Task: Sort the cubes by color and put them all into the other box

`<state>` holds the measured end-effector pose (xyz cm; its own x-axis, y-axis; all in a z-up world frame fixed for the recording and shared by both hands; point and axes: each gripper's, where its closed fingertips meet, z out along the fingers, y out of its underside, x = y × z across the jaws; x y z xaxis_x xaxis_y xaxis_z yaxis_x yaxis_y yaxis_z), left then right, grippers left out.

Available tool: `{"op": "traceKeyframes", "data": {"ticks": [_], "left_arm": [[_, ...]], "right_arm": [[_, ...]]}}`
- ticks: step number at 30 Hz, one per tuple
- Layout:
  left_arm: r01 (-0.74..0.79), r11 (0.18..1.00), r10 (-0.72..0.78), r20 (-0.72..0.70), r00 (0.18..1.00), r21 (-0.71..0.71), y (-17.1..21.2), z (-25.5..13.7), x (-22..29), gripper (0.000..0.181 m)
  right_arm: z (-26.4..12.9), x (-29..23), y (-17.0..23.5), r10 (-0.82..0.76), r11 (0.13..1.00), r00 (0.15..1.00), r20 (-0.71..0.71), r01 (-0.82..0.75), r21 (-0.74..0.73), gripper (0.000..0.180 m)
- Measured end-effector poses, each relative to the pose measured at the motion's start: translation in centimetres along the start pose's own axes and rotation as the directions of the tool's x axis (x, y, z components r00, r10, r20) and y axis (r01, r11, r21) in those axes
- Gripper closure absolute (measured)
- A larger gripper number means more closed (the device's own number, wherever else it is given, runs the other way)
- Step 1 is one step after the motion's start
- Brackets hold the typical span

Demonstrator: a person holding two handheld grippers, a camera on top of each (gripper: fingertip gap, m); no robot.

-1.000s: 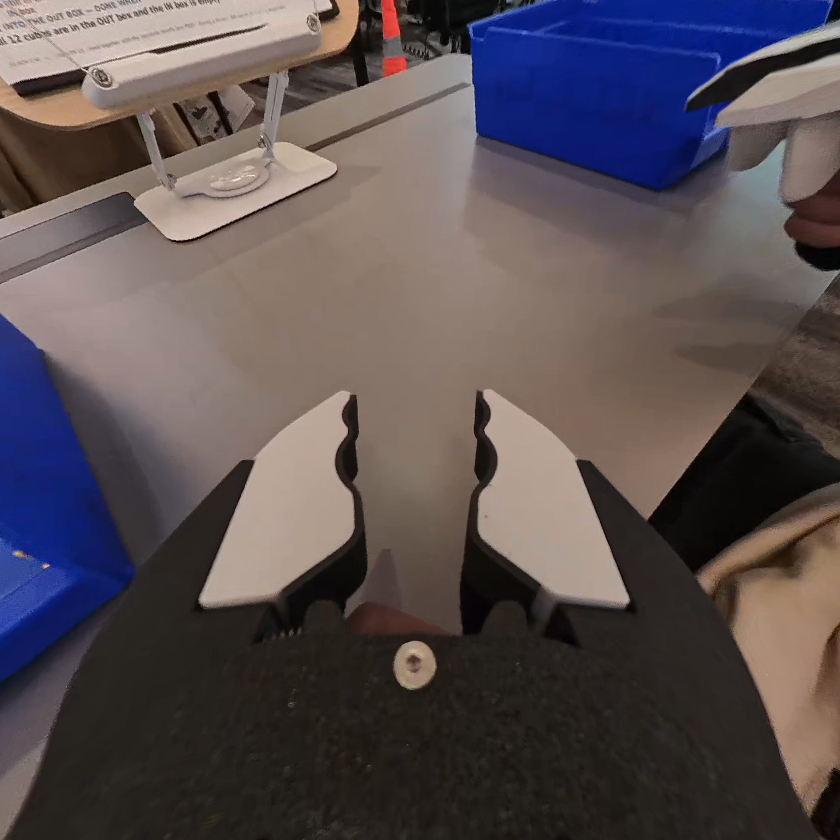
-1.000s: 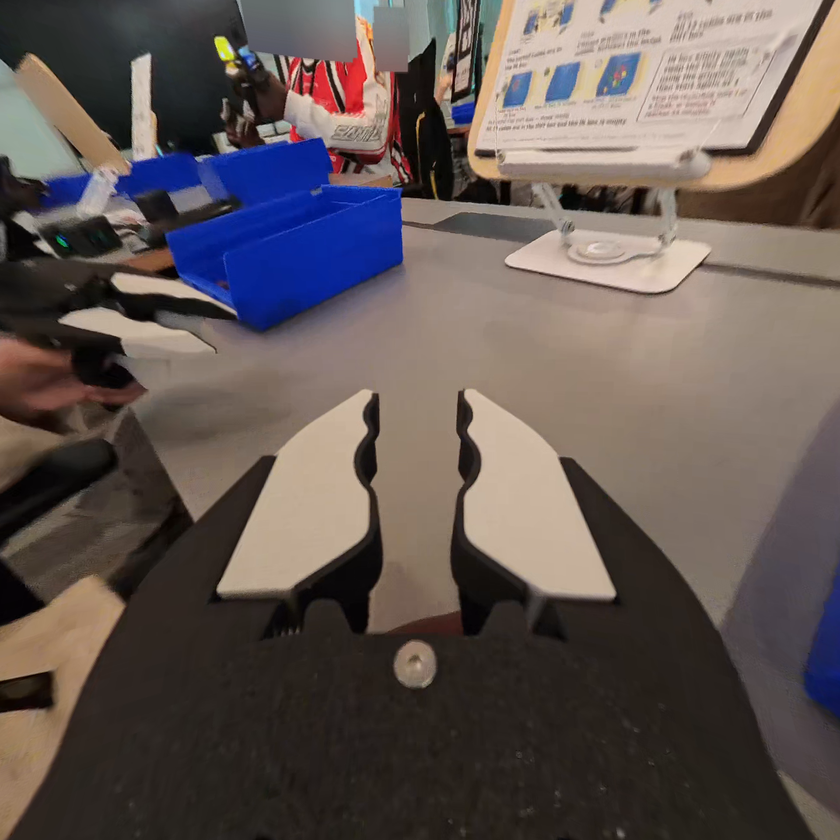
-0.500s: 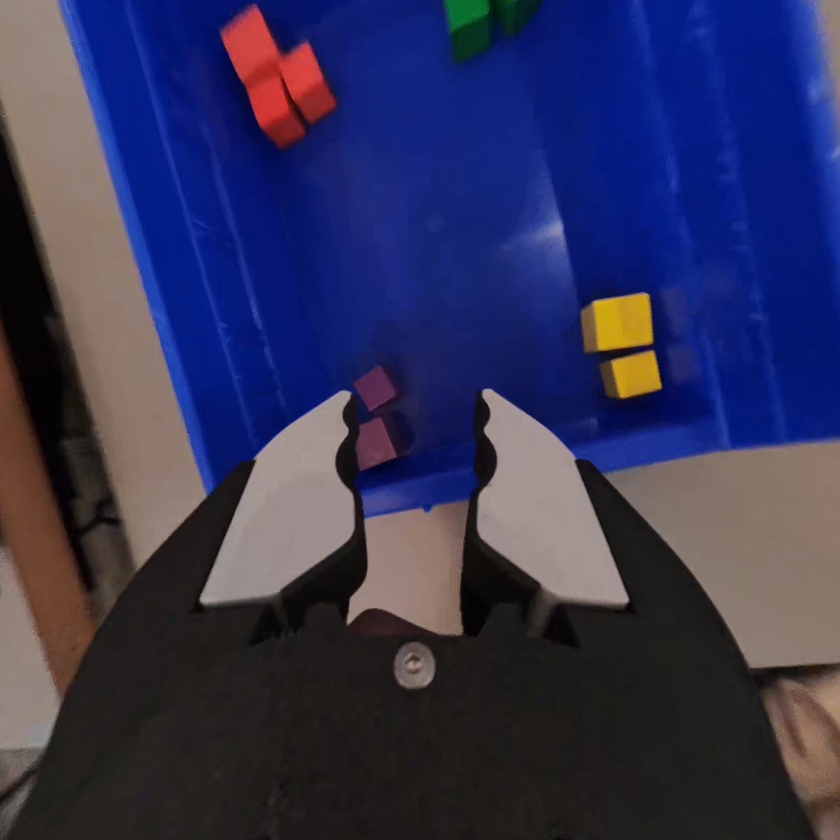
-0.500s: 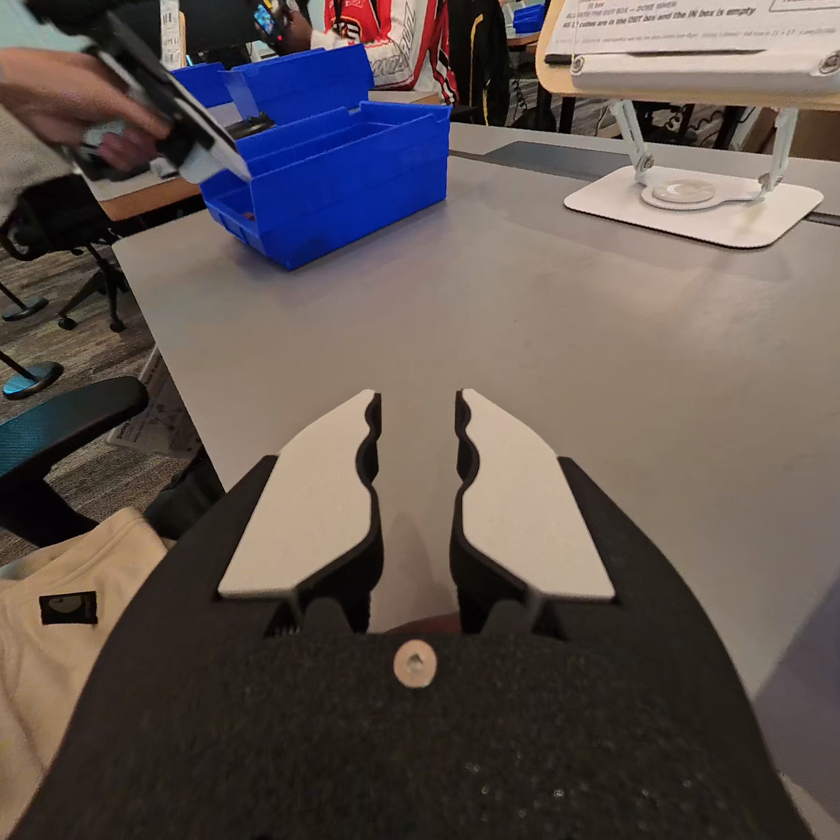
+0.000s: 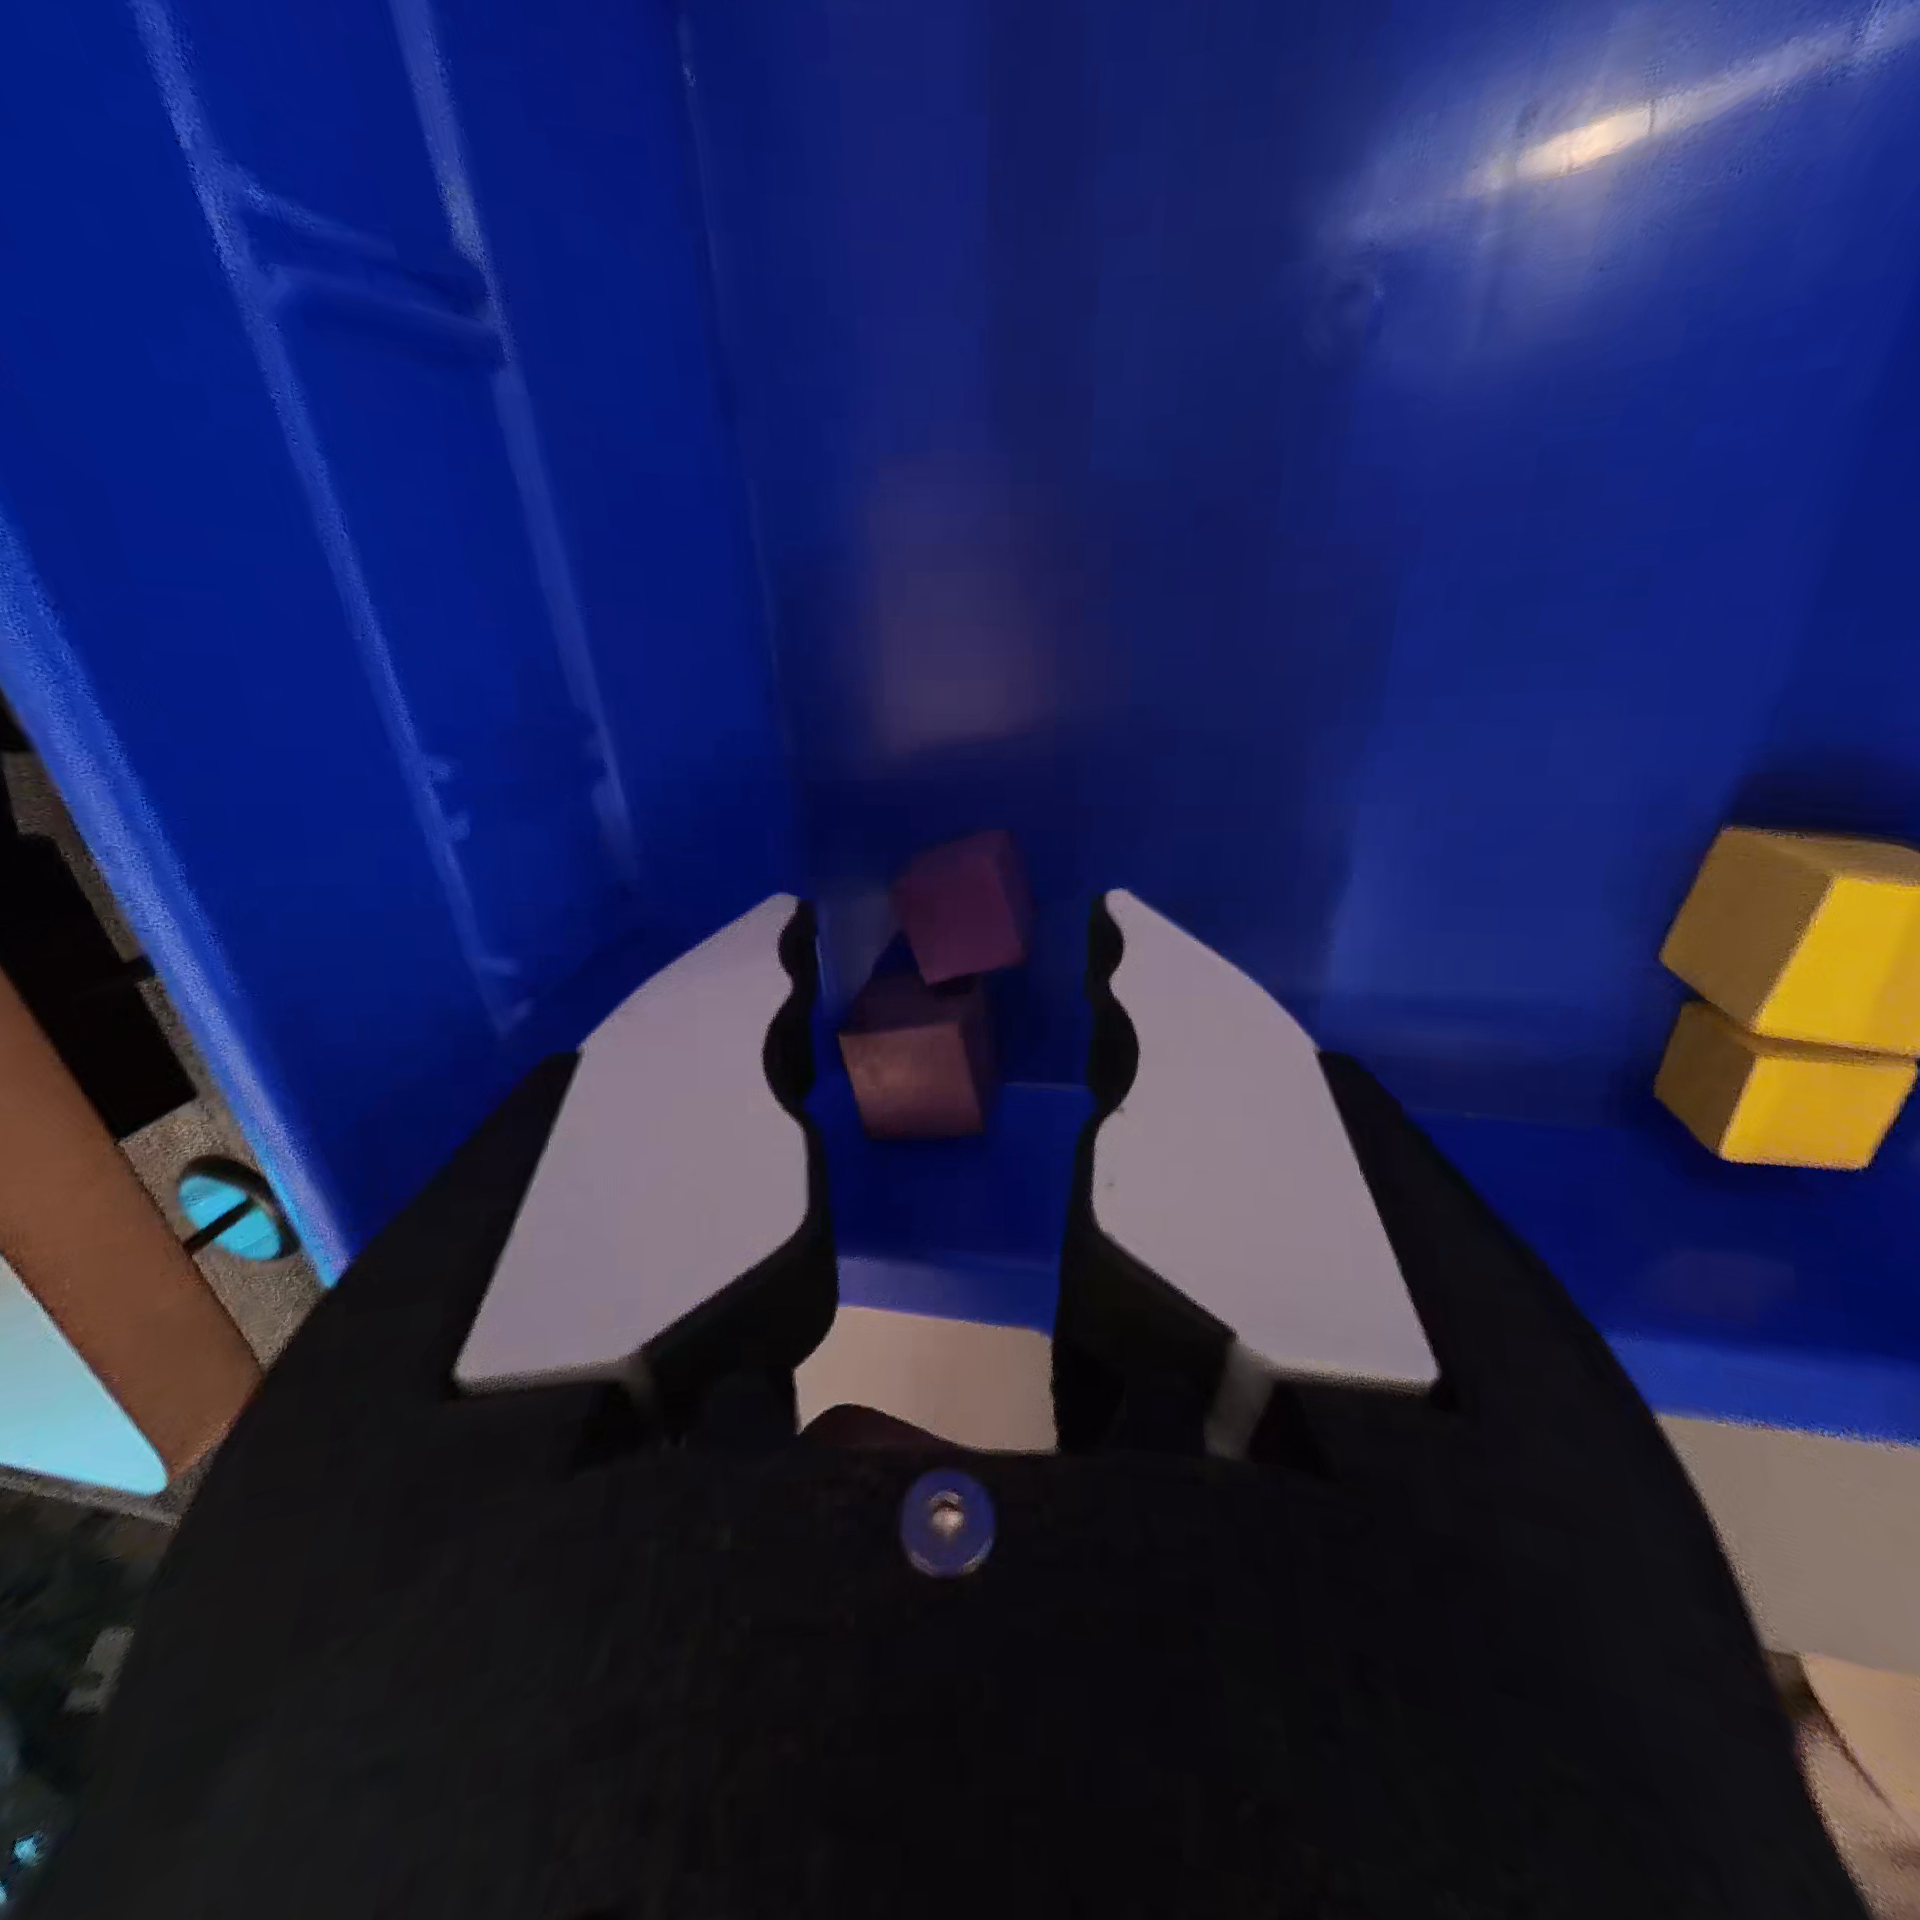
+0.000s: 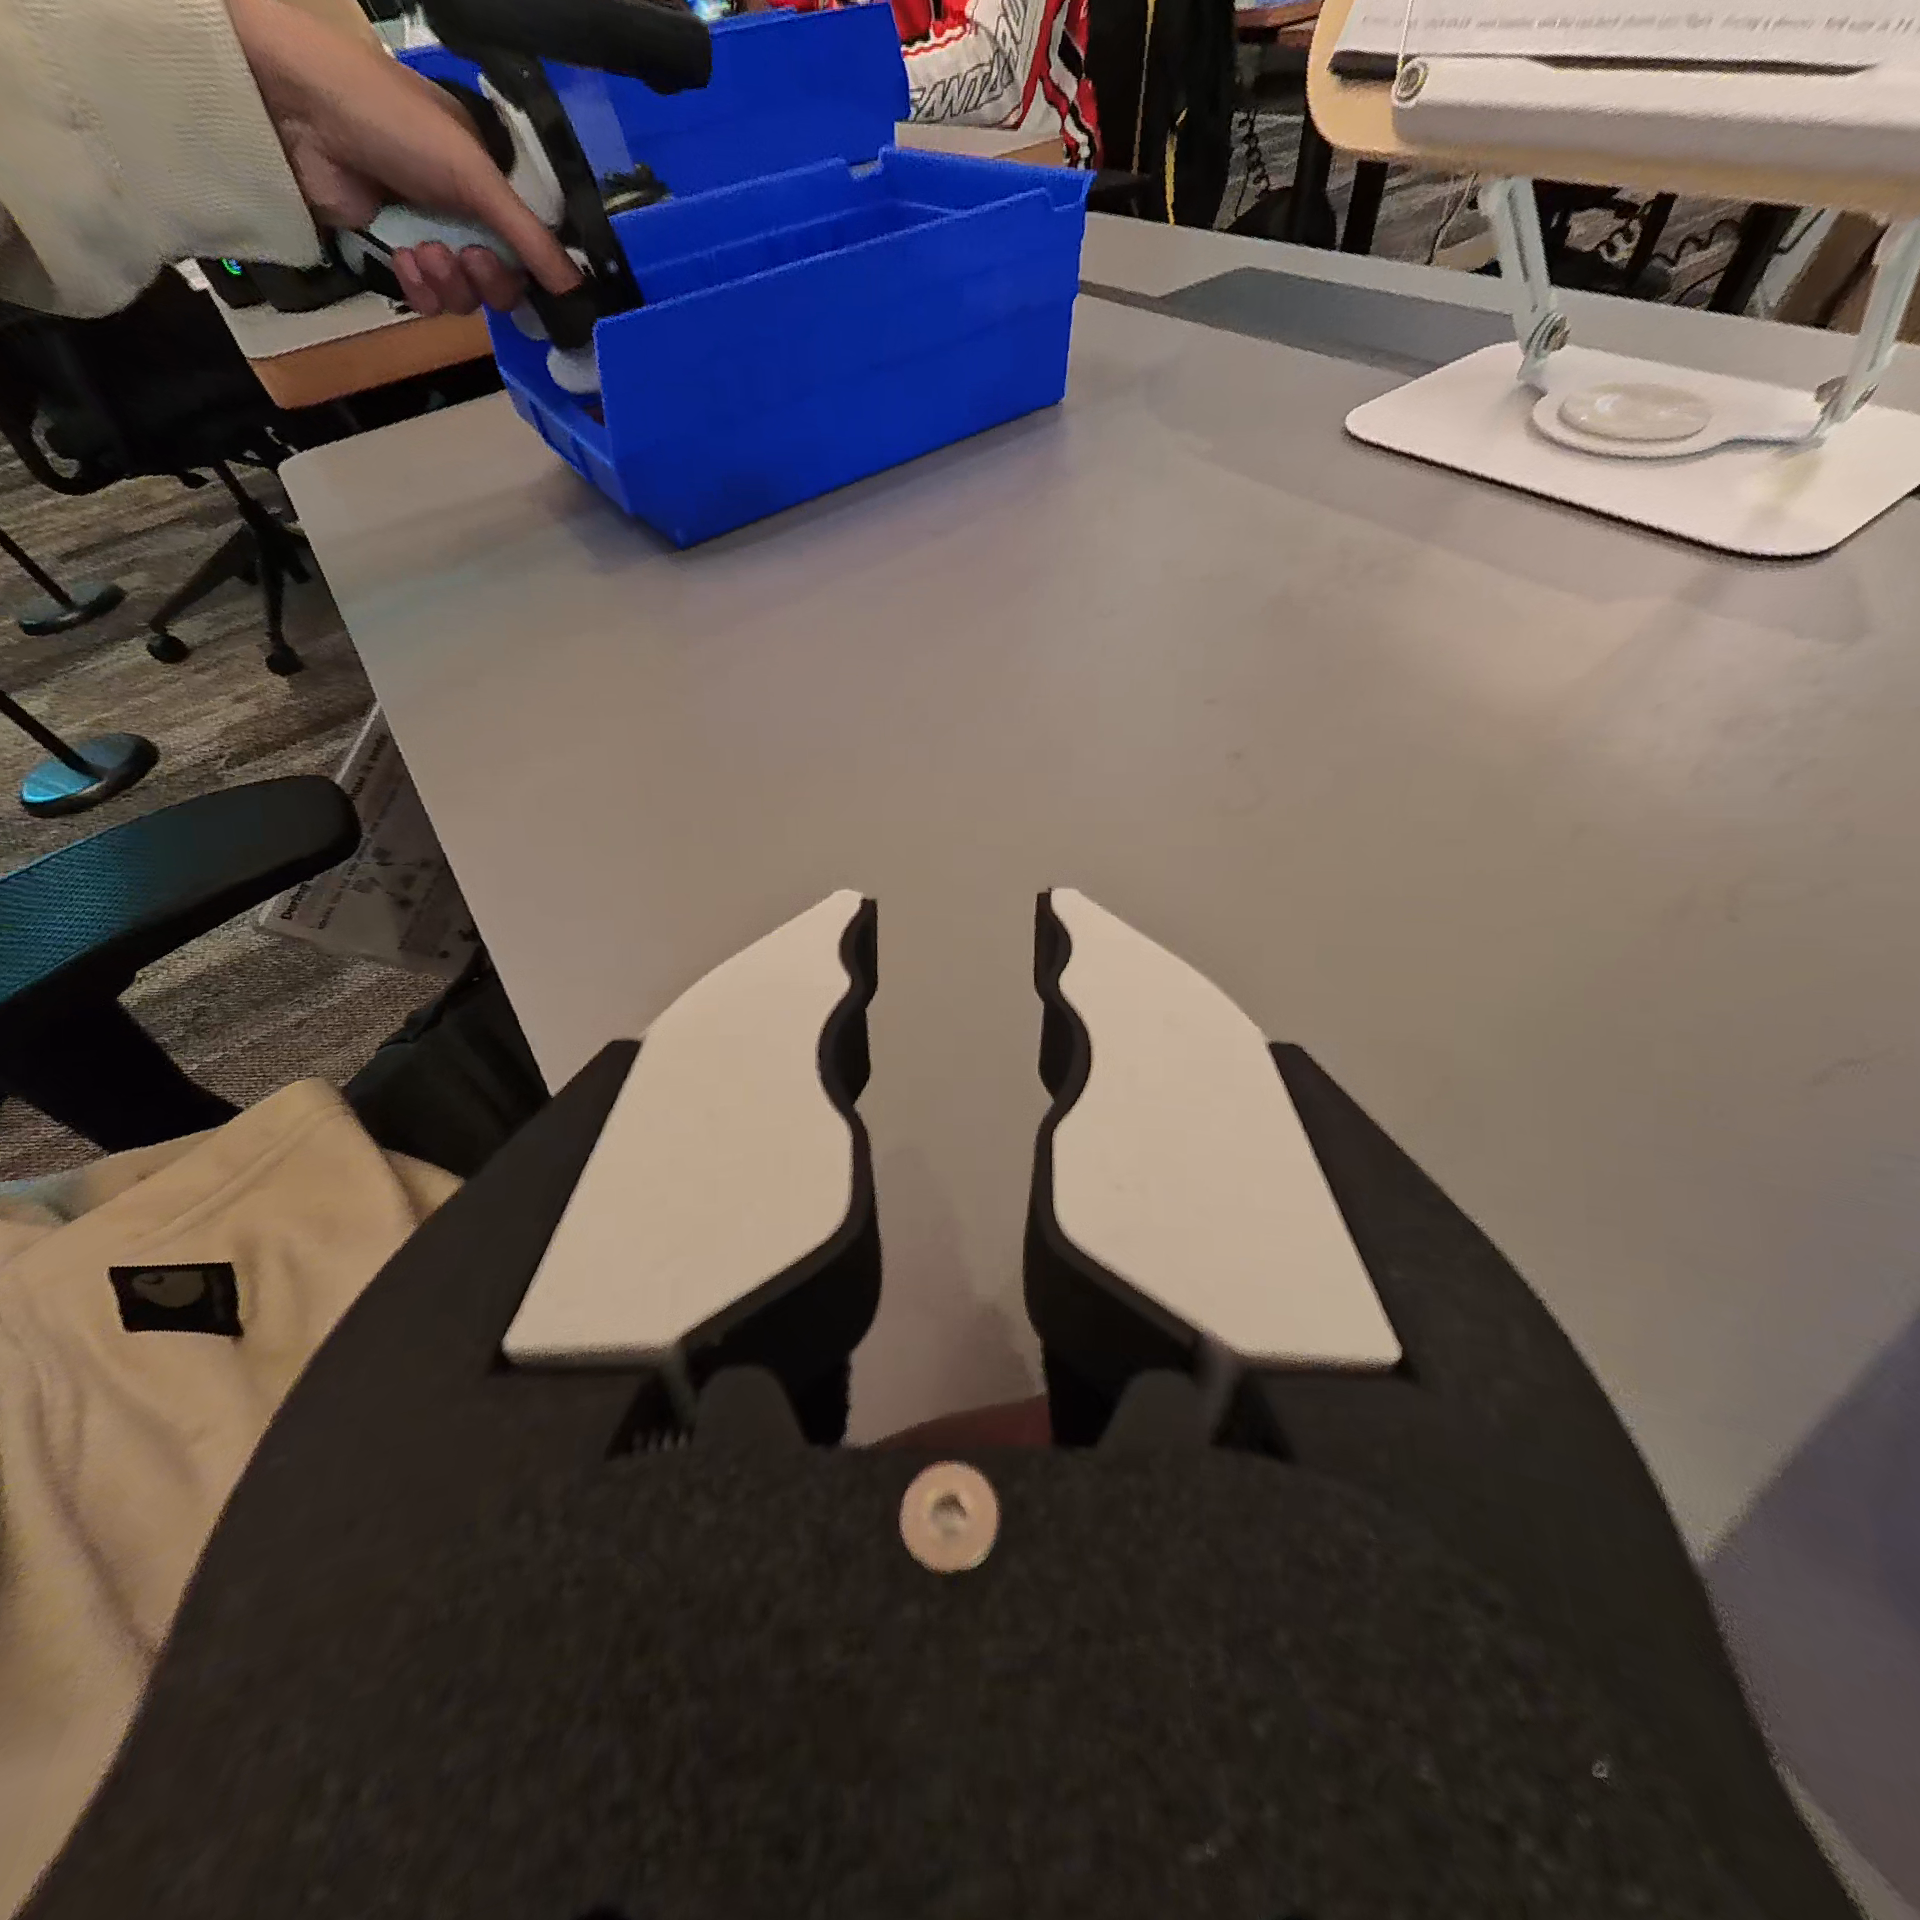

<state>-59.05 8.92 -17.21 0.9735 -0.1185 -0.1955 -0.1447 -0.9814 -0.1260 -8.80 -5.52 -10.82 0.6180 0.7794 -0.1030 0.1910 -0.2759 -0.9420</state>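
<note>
The grey table (image 6: 1247, 727) fills most of the right wrist view. On its far left corner sits one blue box (image 6: 831, 343), its long side running from the near left edge away toward the far right. A white stand (image 6: 1621, 447) rests at the far right.

The left gripper (image 5: 943, 935) reaches down into the near end of this box (image 5: 1247, 416), fingers apart and empty. The right gripper (image 6: 956, 914) hovers over bare table, fingers apart, holding nothing.

Four cubes show. Two purple cubes (image 5: 935, 987) lie in the near left corner just past the left fingertips, touching, the farther one tilted against the nearer. Two yellow cubes (image 5: 1787, 997) sit touching at the near right, in line front to back.
</note>
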Motion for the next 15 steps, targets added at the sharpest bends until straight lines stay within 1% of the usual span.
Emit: {"op": "traceKeyframes", "data": {"ticks": [1, 2, 3, 6, 9, 10, 12, 13, 14, 15], "left_arm": [[0.005, 1.0, -0.005, 0.021, 1.0, -0.007, 0.1, 0.3, -0.1, 0.132], [0.003, 1.0, -0.003, 0.028, 1.0, -0.016, 0.2, 0.7, 0.1, 0.141], [0.001, 1.0, 0.0, 0.017, 1.0, -0.029, 0.5, 1.1, 0.5, 0.155], [-0.021, 0.999, 0.022, 0.022, 1.0, -0.025, 0.4, 1.1, 0.9, 0.158], [-0.064, 0.998, 0.065, -0.029, 0.997, 0.026, -0.2, -0.2, 2.2, 0.158], [-0.084, 0.993, 0.087, -0.043, 0.995, 0.078, -0.8, -1.1, 2.6, 0.158], [-0.135, 0.962, 0.154, -0.064, 0.986, 0.237, -2.6, -3.7, 3.9, 0.159], [-0.157, 0.927, 0.197, -0.087, 0.976, 0.34, -3.5, -5.4, 5.1, 0.159], [-0.176, 0.873, 0.255, -0.119, 0.96, 0.455, -4.2, -7.5, 6.6, 0.159], [-0.184, 0.8, 0.323, -0.151, 0.934, 0.571, -4.7, -9.7, 8.5, 0.159]], "right_arm": [[-0.1, 0.0, 0.0, -0.004, 1.0, 1.0, 0.004, 0.004, -0.004, 0.151], [-0.1, 0.0, 0.1, -0.01, 1.0, 1.0, 0.005, 0.01, -0.008, 0.151], [-0.2, 0.0, 0.1, -0.017, 1.0, 1.0, 0.002, 0.017, -0.01, 0.151], [-0.4, 0.1, -0.1, -0.03, 1.0, 1.0, -0.003, 0.03, -0.008, 0.152], [-0.7, 0.3, -0.3, -0.031, 1.0, 0.999, -0.009, 0.031, 0.003, 0.152], [-0.8, 0.5, -0.4, -0.03, 0.999, 0.999, -0.014, 0.03, 0.009, 0.153], [-0.9, 0.9, -0.5, -0.022, 1.0, 1.0, -0.023, 0.022, 0.02, 0.153], [-0.9, 1.1, -0.6, -0.012, 1.0, 1.0, -0.023, 0.013, 0.028, 0.154], [-1.0, 1.3, -0.7, 0.003, 0.999, 1.0, -0.02, -0.002, 0.036, 0.154], [-0.9, 1.4, -0.7, 0.026, 0.999, 1.0, -0.012, -0.025, 0.044, 0.154]]}}
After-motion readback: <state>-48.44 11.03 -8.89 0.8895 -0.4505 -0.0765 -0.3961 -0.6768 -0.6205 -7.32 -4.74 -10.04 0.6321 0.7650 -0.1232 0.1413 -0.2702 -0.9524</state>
